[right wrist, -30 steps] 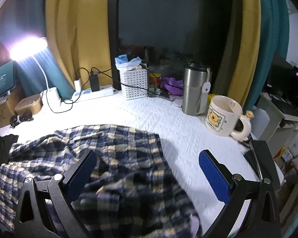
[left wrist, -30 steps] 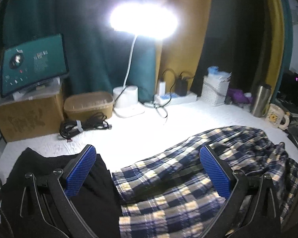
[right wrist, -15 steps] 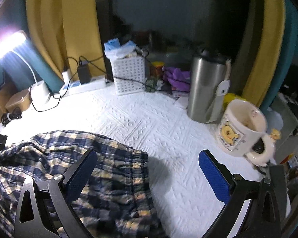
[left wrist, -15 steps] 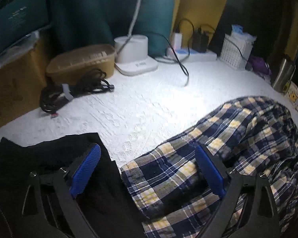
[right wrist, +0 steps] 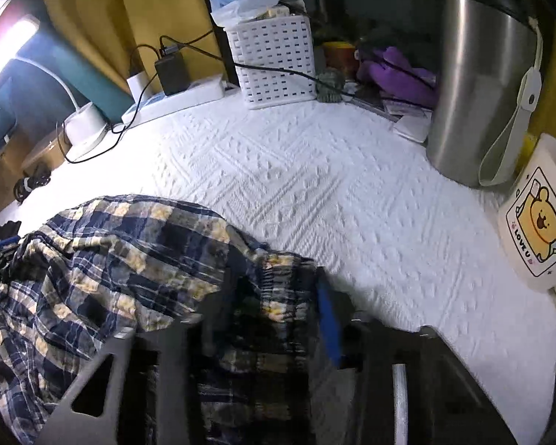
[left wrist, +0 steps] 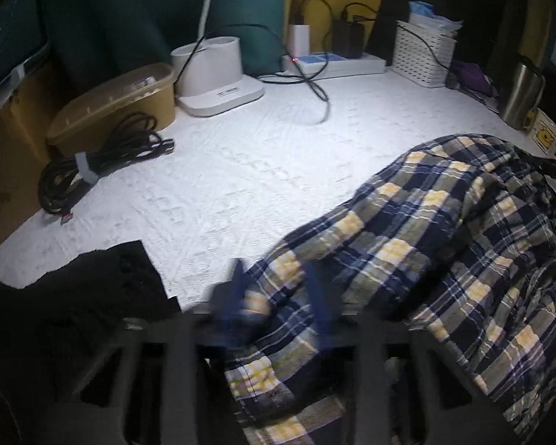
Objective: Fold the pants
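Observation:
The navy, yellow and grey plaid pants (left wrist: 426,252) lie crumpled on a white textured cover (left wrist: 259,155). In the left wrist view my left gripper (left wrist: 278,296) is low at one end of the pants. Its blurred blue pads are pinched on a fold of the plaid edge. In the right wrist view the pants (right wrist: 129,252) spread to the left, and my right gripper (right wrist: 278,304) sits at their gathered right end. Its jaws are closing, with a thick bunch of plaid cloth filling the gap between the pads.
A black garment (left wrist: 74,304) lies left of the pants. Along the back stand a coiled cable (left wrist: 92,163), a brown box (left wrist: 115,107), a lamp base (left wrist: 218,78), a power strip (left wrist: 333,63) and a white basket (right wrist: 274,59). A steel tumbler (right wrist: 482,85) and a bear mug (right wrist: 537,218) stand at the right.
Both grippers dropped from above the cover onto the pants. Their wide-open jaws came together on plaid cloth, the left at one end and the right at the other.

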`<state>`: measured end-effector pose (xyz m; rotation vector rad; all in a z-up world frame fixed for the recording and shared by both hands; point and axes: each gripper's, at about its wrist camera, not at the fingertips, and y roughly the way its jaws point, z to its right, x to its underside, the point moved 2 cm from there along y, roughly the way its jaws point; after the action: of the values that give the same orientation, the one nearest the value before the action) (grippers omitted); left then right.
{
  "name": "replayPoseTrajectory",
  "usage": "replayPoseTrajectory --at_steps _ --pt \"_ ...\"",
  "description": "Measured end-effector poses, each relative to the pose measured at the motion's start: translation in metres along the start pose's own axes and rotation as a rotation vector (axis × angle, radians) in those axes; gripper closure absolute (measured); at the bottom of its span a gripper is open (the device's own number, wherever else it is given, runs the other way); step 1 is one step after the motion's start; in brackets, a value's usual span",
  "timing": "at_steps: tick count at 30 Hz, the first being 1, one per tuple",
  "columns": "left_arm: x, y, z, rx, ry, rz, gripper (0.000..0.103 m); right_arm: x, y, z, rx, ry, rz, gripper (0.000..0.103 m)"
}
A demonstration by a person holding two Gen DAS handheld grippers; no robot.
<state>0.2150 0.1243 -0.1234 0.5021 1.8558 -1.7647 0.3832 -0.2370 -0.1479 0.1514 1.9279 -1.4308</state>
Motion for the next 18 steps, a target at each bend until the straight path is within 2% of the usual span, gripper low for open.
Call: replayPoseTrajectory --at_steps 4,7,12,15,18 --pt "-0.005 -0.005 0.006 -0.004 0.028 0.034 0.1 -0.003 -0.017 -0.007 0.076 -0.024 0.059 0.076" --pt "-0.018 -0.014 0.006 0.001 0.028 0.091 0.1 -0.011 -0.035 -0.006 0.125 -0.015 0.118 0.076" --pt "-0.045 -0.023 0.004 -0.031 0.031 0.195 0.1 -0.024 -0.051 0.0 0.177 0.005 0.182 0.076" --pt "-0.058 -0.015 0.005 -0.035 0.055 0.203 0.1 -0.031 -0.051 0.006 0.186 0.015 0.188 0.076" --pt "-0.064 0.003 0.002 -0.041 0.041 0.17 0.1 -0.031 -0.042 0.013 0.208 0.022 0.164 0.076"
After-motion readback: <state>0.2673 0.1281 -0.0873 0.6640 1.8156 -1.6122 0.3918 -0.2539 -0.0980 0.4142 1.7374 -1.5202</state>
